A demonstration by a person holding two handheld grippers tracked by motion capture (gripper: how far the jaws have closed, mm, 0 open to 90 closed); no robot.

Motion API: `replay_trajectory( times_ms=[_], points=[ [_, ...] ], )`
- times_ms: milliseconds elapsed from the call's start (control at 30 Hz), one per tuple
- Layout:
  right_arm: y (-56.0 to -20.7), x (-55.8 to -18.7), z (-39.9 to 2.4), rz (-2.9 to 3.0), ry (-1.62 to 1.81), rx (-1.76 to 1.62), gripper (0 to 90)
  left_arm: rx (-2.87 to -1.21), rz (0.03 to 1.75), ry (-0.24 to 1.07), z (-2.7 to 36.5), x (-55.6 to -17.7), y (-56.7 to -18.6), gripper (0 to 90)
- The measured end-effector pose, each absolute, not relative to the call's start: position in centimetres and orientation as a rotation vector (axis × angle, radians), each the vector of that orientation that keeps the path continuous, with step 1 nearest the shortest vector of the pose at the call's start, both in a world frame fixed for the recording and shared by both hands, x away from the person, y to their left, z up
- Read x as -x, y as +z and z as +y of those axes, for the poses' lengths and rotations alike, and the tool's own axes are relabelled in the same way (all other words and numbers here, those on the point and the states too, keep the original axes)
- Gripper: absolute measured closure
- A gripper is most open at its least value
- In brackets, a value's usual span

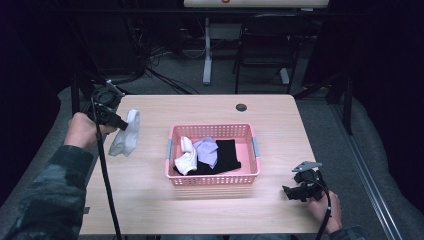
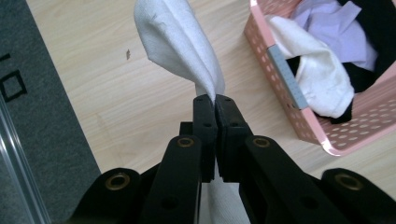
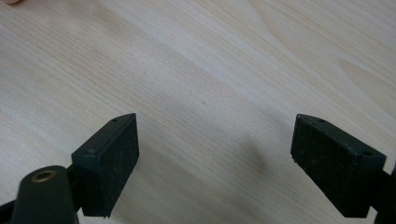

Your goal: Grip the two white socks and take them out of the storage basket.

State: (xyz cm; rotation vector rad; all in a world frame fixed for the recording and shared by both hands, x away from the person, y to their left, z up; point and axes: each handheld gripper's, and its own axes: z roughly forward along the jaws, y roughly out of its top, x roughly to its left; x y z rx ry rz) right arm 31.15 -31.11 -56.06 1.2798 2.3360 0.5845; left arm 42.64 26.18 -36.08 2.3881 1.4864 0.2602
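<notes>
My left gripper (image 1: 122, 125) (image 2: 215, 99) is shut on a white sock (image 1: 126, 134) (image 2: 180, 44), which hangs over the table's left side, left of the pink basket (image 1: 213, 178) (image 2: 299, 119). In the basket lie another white sock (image 1: 186, 158) (image 2: 322, 77), a lilac cloth (image 1: 207, 151) (image 2: 336, 25) and a black garment (image 1: 227, 155) (image 2: 380, 18). My right gripper (image 1: 287, 191) (image 3: 215, 163) is open low over bare wood at the front right, nothing between its jaws.
The wooden table (image 1: 150, 200) has a dark round hole (image 1: 241, 107) near its far edge. Grey floor (image 2: 42, 140) lies past the table's left edge. A chair (image 1: 265, 45) and a desk leg (image 1: 207, 50) stand beyond the table.
</notes>
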Motion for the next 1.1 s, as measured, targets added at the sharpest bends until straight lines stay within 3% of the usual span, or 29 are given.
replay_trajectory(
  times_ms=[1100],
  points=[
    [-56.1, -31.2, -31.0, 2.346, 0.579, -1.276, 14.5, -2.303, 1.76, 0.177, 31.6, -43.3, -48.0, 88.0]
  ],
)
